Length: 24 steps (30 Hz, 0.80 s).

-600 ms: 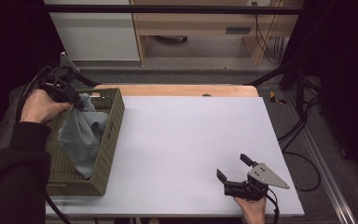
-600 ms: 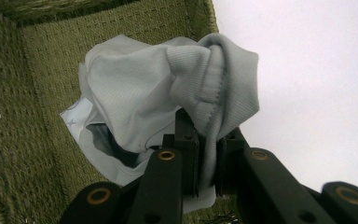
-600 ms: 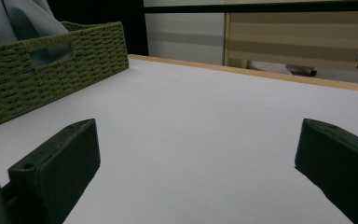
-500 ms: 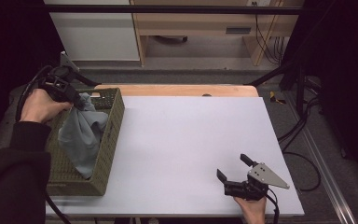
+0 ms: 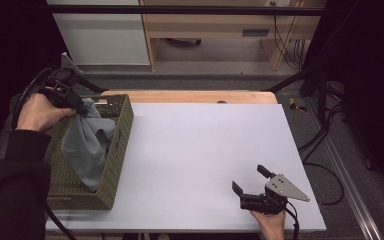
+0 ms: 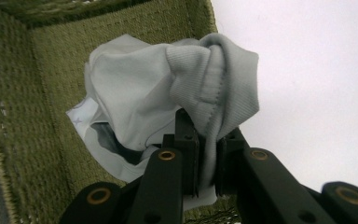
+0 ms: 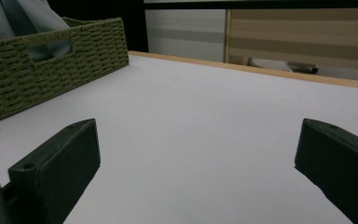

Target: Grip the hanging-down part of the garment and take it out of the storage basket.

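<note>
Hardly shifted since the earlier frame, high view: left gripper (image 5: pixel 82 107) lifting grey cloth (image 5: pixel 87 145) over the woven basket (image 5: pixel 122 135) at the table's (image 5: pixel 205 150) left; right gripper (image 5: pixel 252 181) resting spread apart at the near right. Left gripper view: clenched on the cloth's ribbed edge (image 6: pixel 209 93), basket wall (image 6: pixel 37 116) behind. Right gripper view: jaws wide, bare table between, basket (image 7: pixel 51 60) far left.

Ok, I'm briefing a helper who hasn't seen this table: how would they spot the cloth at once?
Start at the white table and go to its left edge, where a green woven basket stands. The grey cloth hangs into that basket, pinched at its top by the left gripper. It is the one soft, pale thing there, with a ribbed hem at the clamped end.
</note>
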### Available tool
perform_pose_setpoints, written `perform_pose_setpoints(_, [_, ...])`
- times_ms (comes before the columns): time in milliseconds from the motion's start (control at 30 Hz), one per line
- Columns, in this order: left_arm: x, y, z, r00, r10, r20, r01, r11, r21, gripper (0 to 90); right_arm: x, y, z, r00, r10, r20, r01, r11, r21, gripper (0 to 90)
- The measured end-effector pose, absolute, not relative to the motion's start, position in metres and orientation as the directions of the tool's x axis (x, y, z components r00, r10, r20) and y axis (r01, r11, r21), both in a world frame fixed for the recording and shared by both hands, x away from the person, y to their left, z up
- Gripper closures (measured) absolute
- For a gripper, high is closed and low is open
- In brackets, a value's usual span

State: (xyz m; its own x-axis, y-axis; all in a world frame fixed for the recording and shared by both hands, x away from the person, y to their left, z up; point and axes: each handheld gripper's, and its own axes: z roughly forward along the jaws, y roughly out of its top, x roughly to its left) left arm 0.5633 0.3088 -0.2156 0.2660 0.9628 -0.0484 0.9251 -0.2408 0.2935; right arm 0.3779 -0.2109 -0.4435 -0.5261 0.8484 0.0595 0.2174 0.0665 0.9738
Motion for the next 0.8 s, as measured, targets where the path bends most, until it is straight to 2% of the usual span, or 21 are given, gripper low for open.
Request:
perform_pose_setpoints(500, [0.544,0.299,-0.157,0.288,0.958,-0.005,0.885,-0.265,0.382,81.7,0.379,-0.206,-0.442,-0.547,0.835,0.064,0.223,0.072,0.972,0.3])
perform_pose_setpoints(800, [0.540,0.297,-0.133,0.286,0.958,0.016,0.867,-0.266,0.421,81.8,0.391,-0.184,-0.429,-0.604,0.792,0.087,0.218,0.060,0.974,0.3])
